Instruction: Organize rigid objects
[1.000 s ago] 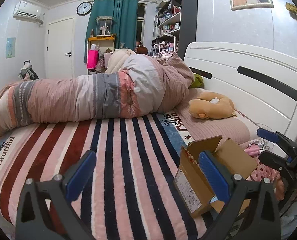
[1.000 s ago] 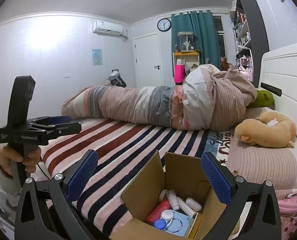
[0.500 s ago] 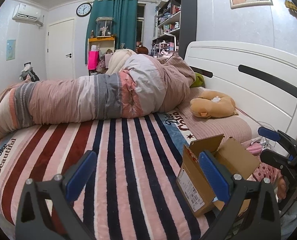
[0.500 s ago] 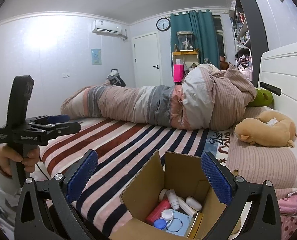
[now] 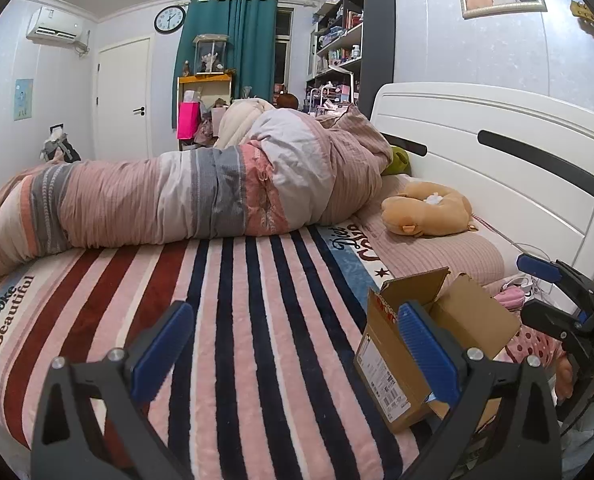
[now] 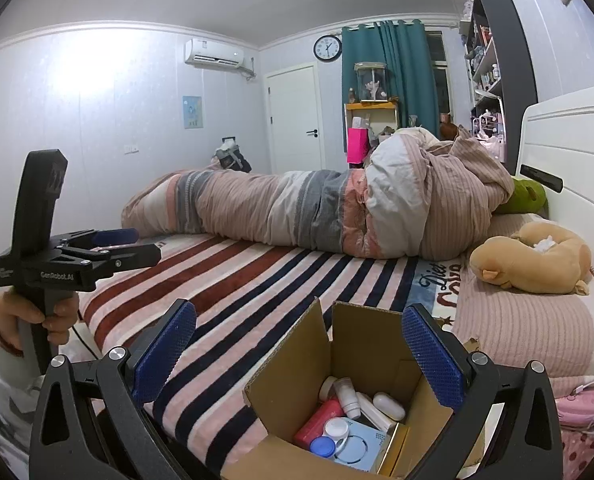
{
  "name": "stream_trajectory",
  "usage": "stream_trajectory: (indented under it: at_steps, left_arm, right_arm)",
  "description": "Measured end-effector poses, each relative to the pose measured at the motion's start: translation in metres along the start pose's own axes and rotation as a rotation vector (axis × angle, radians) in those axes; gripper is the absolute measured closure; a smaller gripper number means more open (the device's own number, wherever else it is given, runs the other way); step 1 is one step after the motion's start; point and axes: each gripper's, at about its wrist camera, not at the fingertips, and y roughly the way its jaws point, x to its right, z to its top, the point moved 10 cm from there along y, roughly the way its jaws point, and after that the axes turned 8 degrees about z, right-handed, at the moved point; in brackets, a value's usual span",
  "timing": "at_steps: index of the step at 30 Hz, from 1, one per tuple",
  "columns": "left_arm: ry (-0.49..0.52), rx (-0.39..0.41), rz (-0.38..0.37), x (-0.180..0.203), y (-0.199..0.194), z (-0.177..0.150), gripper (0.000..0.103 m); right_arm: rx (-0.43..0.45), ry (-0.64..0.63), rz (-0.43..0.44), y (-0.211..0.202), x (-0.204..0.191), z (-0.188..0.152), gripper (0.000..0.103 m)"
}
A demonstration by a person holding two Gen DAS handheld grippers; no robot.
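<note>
An open cardboard box (image 6: pixel 371 340) stands at the near edge of the striped bed; it also shows in the left wrist view (image 5: pixel 393 356). Inside lie a red tube (image 6: pixel 320 420), white bottles (image 6: pixel 347 394), a blue cap (image 6: pixel 323 447) and a light blue case (image 6: pixel 357 446). My right gripper (image 6: pixel 297 352) is open and empty, just above and in front of the box. My left gripper (image 5: pixel 295 352) is open and empty over the striped blanket, left of the box. The left gripper also shows in the right wrist view (image 6: pixel 109 246), held in a hand.
A rolled pink and grey duvet (image 5: pixel 201 196) lies across the bed. A tan plush toy (image 5: pixel 429 210) rests on the pillow by the white headboard (image 5: pixel 497 148). The striped blanket (image 5: pixel 257 300) spreads between them. Pink items (image 6: pixel 579 406) lie right of the box.
The left wrist view has shifted slightly, so the bed and box sit a little further right and up. The right gripper and box hold nearly still. Both grippers stay open.
</note>
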Motion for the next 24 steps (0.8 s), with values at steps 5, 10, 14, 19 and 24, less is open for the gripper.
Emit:
stream_trajectory:
  at_steps: [5,10,14,19,24]
  left_arm:
    - [0.0,0.001,0.003,-0.0013,-0.0005,-0.0008,0.001]
    - [0.0,0.002,0.004,-0.0015,-0.0005,-0.0008,0.001]
    - [0.0,0.0,0.002,-0.0011,-0.0007,-0.0009,0.001]
    - [-0.001,-0.001,-0.002,-0.0012,-0.0021,-0.0034,0.001]
    - [-0.002,0.0,0.001,-0.0015,-0.003,-0.0043,0.001]
  right_arm:
    - [0.0,0.0,-0.002,0.0,-0.0003,0.0,0.0]
    - [-0.001,0.0,0.0,0.0003,-0.0003,-0.0008,0.0]
    - [-0.001,-0.001,0.0,-0.0001,0.0004,0.0,0.0]
    - [-0.003,-0.002,0.0,0.0003,-0.0005,-0.0005,0.0]
    - [-0.001,-0.001,-0.003,0.0001,-0.0001,0.0001,0.0]
